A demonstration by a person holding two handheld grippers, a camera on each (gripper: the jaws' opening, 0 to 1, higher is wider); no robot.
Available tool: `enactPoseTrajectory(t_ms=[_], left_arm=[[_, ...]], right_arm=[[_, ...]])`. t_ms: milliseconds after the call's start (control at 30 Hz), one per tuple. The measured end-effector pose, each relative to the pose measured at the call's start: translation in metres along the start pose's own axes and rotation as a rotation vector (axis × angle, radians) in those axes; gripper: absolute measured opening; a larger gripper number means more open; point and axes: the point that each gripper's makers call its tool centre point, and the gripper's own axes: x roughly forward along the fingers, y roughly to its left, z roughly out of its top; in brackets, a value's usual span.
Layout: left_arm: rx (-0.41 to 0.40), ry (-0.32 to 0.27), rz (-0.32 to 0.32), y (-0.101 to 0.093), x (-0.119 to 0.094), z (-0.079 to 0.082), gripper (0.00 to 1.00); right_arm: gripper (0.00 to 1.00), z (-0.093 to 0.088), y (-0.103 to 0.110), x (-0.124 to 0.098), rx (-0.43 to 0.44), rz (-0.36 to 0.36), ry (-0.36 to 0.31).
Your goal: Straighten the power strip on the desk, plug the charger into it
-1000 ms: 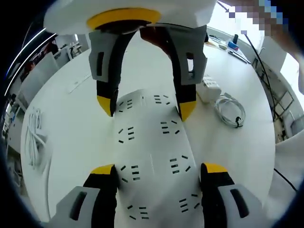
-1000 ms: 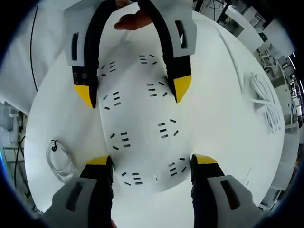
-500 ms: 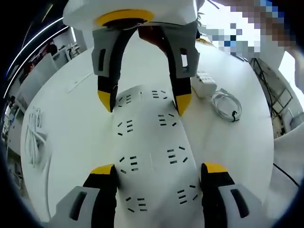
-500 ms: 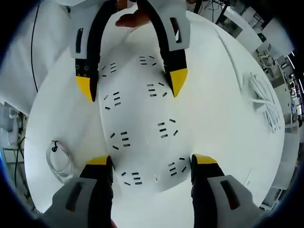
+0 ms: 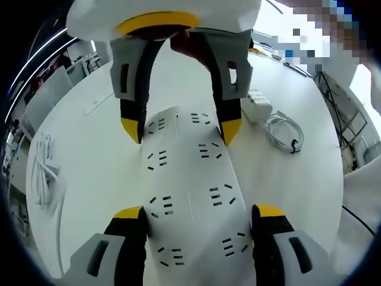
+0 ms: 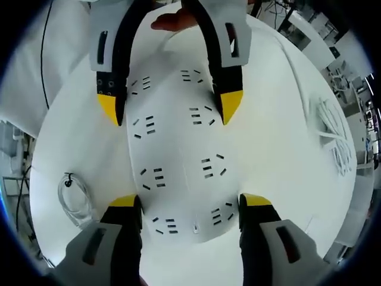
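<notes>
Both grippers, left [image 5: 193,215] and right [image 6: 189,202], straddle opposite ends of the white power strip [image 5: 190,190], jaws wide, gripping nothing; coiled cable [image 5: 284,134] lies beside the strip

Left gripper view: my camera looks steeply down, close over the power strip [image 5: 190,196] on the table [image 5: 95,161]. Right gripper view: same strip, close, seen from the opposite end. Shared ground: strip and both claws.
</notes>
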Motion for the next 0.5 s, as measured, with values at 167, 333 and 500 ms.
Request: enactPoseTrajectory(t_ms=[167, 333, 500], left_arm=[[-0.001, -0.008, -0.001, 0.0001, -0.0002, -0.0005, 0.73], [-0.002, -0.012, 0.000, -0.0003, -0.0003, -0.0003, 0.73], [-0.002, -0.018, -0.001, -0.0016, -0.0006, -0.0007, 0.73]], right_arm=[[0.65, 0.0026, 0.0037, 0.0011, -0.002, 0.016, 0.028], [0.65, 0.0030, 0.0043, 0.0012, 0.001, 0.027, 0.020], [0.65, 0.0047, 0.0056, 0.0015, 0.012, 0.024, 0.024]])
